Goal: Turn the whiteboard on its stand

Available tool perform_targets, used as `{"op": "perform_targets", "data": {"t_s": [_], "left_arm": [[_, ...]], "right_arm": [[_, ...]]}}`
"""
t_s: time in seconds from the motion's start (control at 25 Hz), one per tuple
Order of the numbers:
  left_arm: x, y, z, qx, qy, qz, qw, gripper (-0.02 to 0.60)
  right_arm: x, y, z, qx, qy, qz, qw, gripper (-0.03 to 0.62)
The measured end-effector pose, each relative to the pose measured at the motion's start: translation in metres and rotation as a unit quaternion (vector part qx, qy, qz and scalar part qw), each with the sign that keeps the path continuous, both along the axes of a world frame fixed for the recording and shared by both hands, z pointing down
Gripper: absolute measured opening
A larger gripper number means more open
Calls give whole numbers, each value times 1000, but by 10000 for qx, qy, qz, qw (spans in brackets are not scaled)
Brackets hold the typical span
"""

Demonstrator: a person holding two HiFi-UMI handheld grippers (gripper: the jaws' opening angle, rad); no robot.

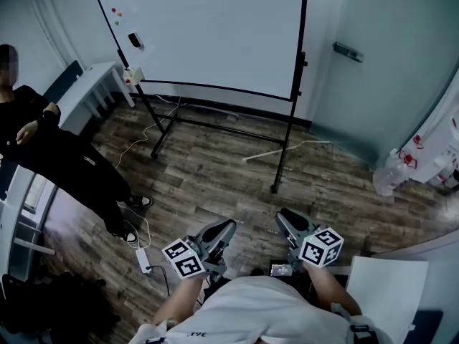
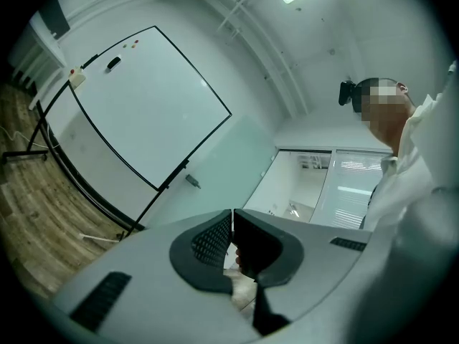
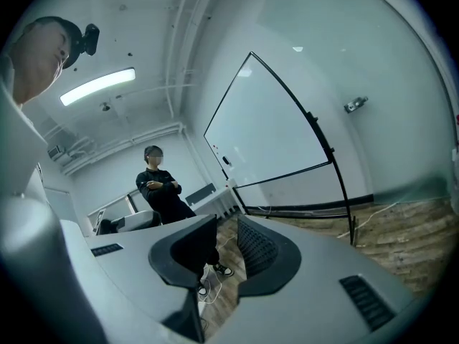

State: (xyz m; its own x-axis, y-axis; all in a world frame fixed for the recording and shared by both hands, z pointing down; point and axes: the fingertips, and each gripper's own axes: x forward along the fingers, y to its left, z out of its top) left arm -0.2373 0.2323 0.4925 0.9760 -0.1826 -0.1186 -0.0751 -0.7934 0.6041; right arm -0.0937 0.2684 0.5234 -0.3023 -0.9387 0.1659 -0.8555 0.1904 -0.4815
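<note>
Whiteboard (image 1: 208,31) standing upright on its black stand (image 1: 283,142) across the wood floor (image 1: 215,174), well apart from both grippers, left gripper (image 1: 224,228) hovering with fingers (image 2: 211,242) pressing together, empty, right gripper (image 1: 285,218) keeping fingers slightly parted around nothing

Wood floor (image 1: 215,174): whiteboard stand (image 1: 229,130), white cable (image 1: 134,147), power strip (image 1: 143,260).

Wood floor (image 1: 215,185) in middle open: free passage toward far whiteboard (image 1: 208,34). Stand legs (image 1: 275,185) and loose cable (image 1: 315,144) low at far side. Person (image 1: 50,149) blocks left. Power strip (image 1: 143,261) near left. White containers (image 1: 391,174) crowd right.
</note>
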Motion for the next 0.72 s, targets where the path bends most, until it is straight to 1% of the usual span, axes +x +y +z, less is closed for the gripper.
{"op": "perform_targets", "data": {"t_s": [0.16, 0.36, 0.56, 0.72], "left_arm": [[10, -6, -1, 103, -53, -50, 9999, 8], [15, -21, 1, 164, -134, -44, 9998, 8], [27, -55, 3, 302, -136, 80, 9994, 8], [45, -93, 0, 369, -108, 192, 9991, 9]], "right_arm": [[13, -1, 4, -14, 183, 13, 9998, 97], [21, -7, 11, -87, 198, 152, 9997, 100], [32, -30, 12, -73, 201, 345, 9992, 100], [46, -61, 5, -38, 177, 494, 9986, 100]]}}
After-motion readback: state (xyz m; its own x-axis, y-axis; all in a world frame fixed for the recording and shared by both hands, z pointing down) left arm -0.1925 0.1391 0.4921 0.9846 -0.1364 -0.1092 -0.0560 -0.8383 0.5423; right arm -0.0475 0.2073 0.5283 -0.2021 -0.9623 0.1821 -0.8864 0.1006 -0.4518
